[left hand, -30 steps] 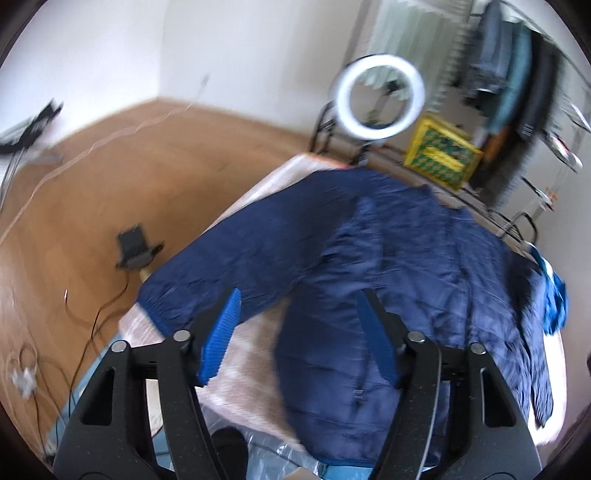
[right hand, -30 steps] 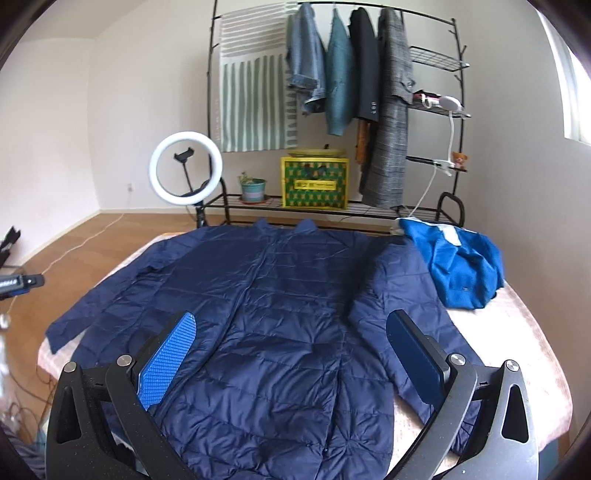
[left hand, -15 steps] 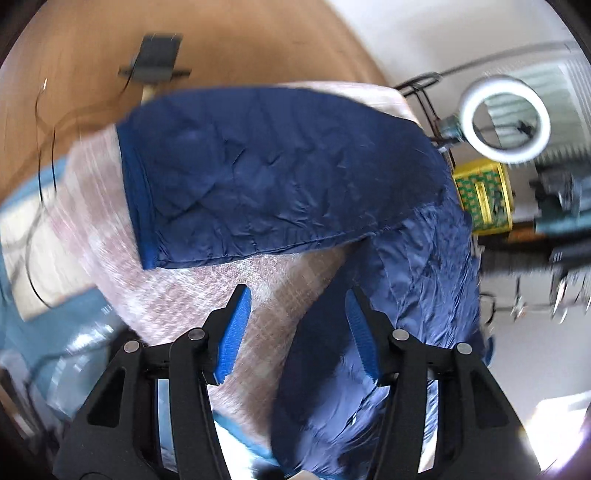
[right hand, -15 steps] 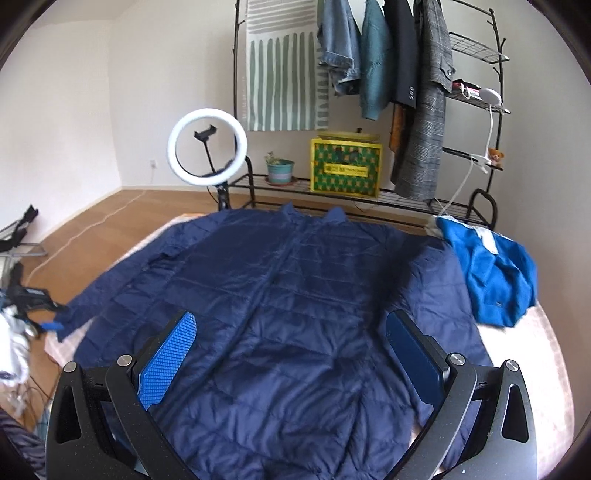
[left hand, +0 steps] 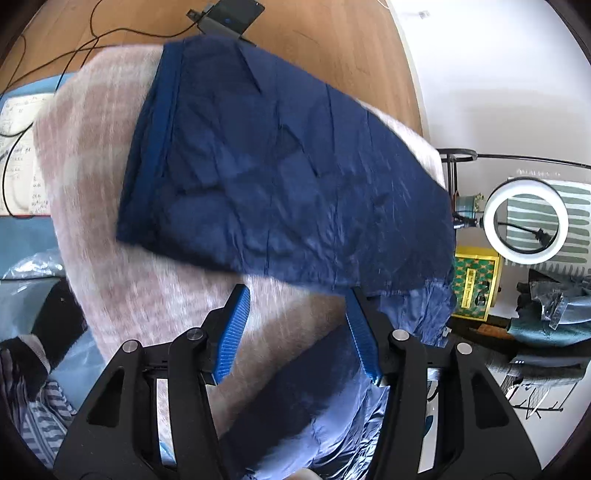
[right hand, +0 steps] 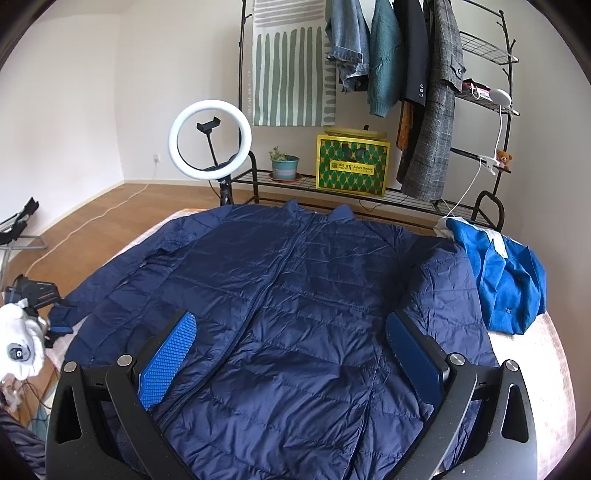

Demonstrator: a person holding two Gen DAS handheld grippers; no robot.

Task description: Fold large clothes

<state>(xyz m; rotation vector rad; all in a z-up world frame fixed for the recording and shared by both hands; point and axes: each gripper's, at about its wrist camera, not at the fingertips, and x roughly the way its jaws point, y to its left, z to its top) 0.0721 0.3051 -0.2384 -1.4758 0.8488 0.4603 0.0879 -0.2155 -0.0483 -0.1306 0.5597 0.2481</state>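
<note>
A navy quilted jacket (right hand: 295, 302) lies flat and front up on the pink blanket-covered bed (right hand: 532, 369), both sleeves spread out. In the left wrist view its left sleeve (left hand: 280, 177) stretches across the blanket, with the cuff (left hand: 155, 129) at the upper left. My left gripper (left hand: 299, 325) is open just short of the sleeve's lower edge; only blanket and the jacket's side edge lie between its fingers. My right gripper (right hand: 288, 354) stands wide open above the jacket's lower front and holds nothing. A white-gloved hand (right hand: 20, 347) shows at the far left by the cuff.
A bright blue garment (right hand: 502, 280) lies on the bed's right side. Behind the bed stand a ring light (right hand: 209, 139), a clothes rack (right hand: 391, 66) with hanging clothes, a yellow-green box (right hand: 351, 166) and a plant pot (right hand: 284, 166). Cables and a black device (left hand: 229, 14) lie on the wooden floor.
My left gripper has dropped and rolled toward the left sleeve, which now fills its view, and its jaws stand narrower. The right gripper has drifted a little over the jacket.
</note>
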